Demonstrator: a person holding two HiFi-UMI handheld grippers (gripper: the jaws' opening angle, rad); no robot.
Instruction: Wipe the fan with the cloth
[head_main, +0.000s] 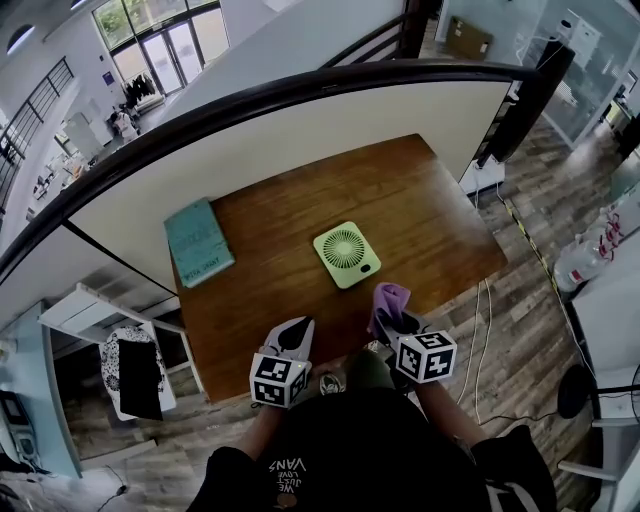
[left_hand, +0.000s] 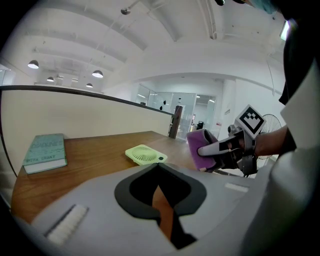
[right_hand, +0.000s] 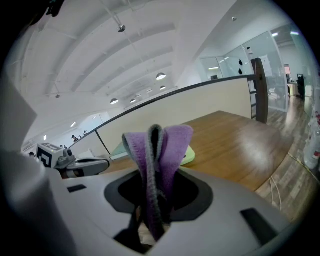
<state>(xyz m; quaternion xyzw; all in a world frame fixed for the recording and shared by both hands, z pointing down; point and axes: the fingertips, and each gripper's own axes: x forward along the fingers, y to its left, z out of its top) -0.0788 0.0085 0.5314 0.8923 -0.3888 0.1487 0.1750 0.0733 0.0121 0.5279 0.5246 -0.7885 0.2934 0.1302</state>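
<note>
Purple cloth (head_main: 389, 298) is pinched tight in the right tool (head_main: 398, 322), left tool (head_main: 293, 338) closed on nothing, green fan (head_main: 346, 254) flat on the bench (head_main: 420, 200) just ahead: best to lower the cloth flat and sweep lightly.

We look steeply down from the head view, over the near edge of the table (head_main: 420, 200), with the left gripper (head_main: 297, 328) and right gripper (head_main: 393, 316) low in the picture. Each gripper view sits close behind its own jaws, low over that edge, and faces across the table. The left one catches the right gripper at its right side, and the right one catches the left gripper at its left. All three views share the fan (head_main: 346, 254) and the tabletop.
</note>
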